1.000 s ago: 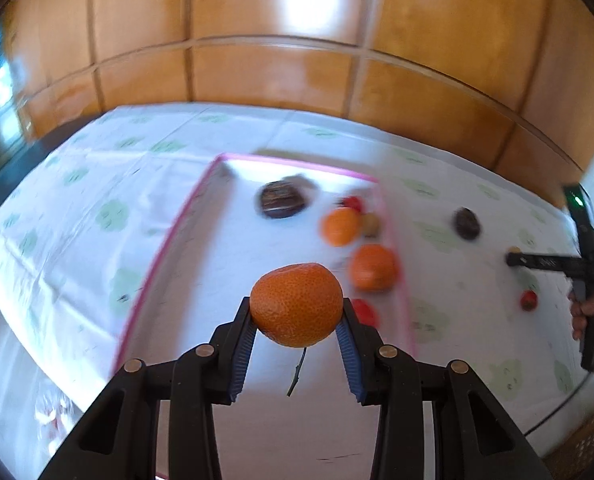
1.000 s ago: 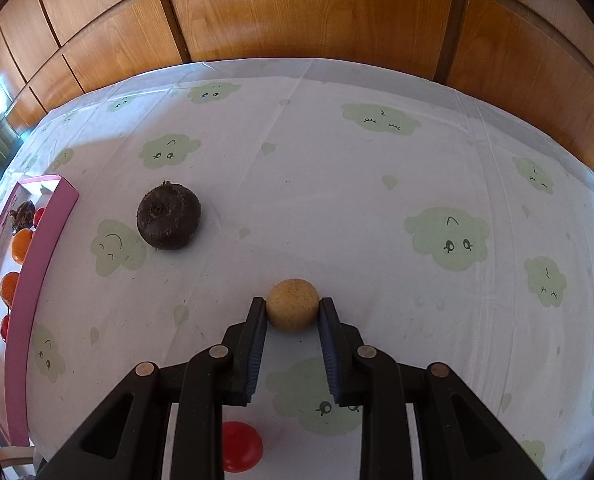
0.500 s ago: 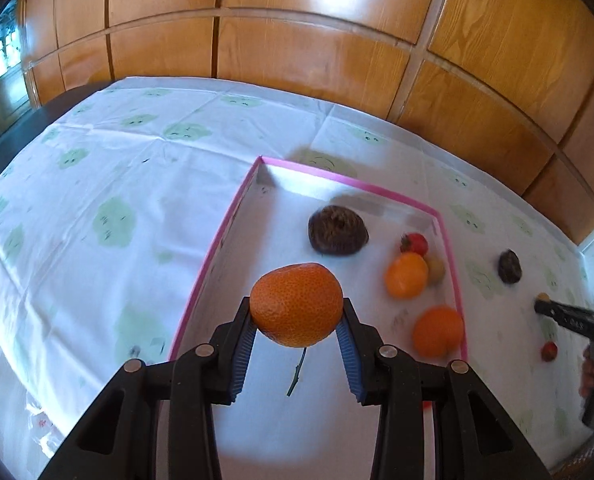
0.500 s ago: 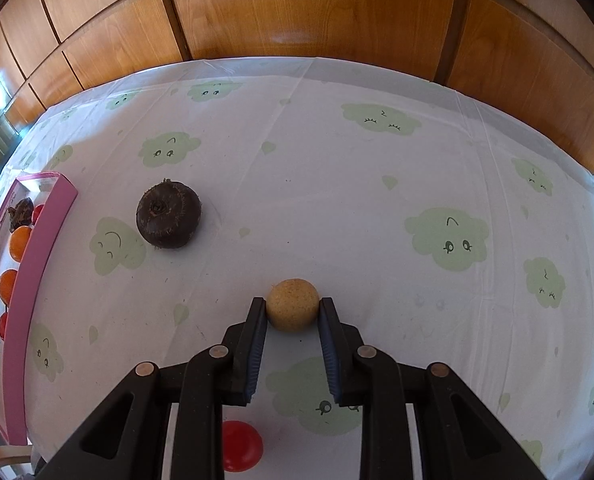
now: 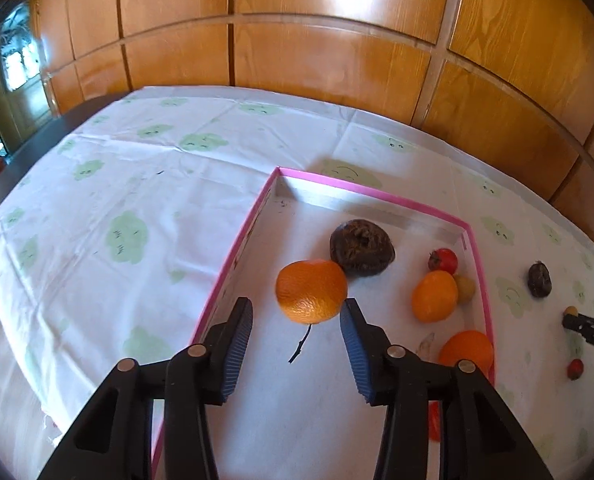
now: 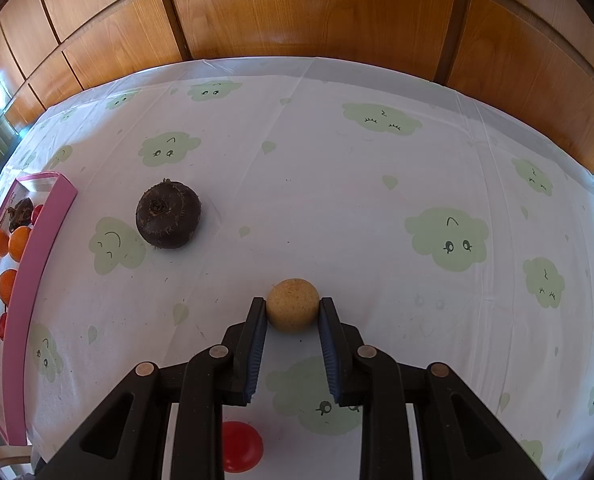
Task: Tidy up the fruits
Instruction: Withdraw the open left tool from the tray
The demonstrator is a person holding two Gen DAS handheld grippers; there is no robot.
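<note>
Left jaws spread by one of three oranges [image 5: 311, 291]; right pinch tan fruit [image 6: 292, 305].

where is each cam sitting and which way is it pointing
Left wrist: on the left gripper, looking along its open fingers into the pink tray at an orange; the person's right hand shows at the frame's edge.
Right wrist: on the right gripper, looking across the tablecloth, fingers closed on a small tan fruit.
Shared: the tray, the tan fruit, a dark fruit.
</note>
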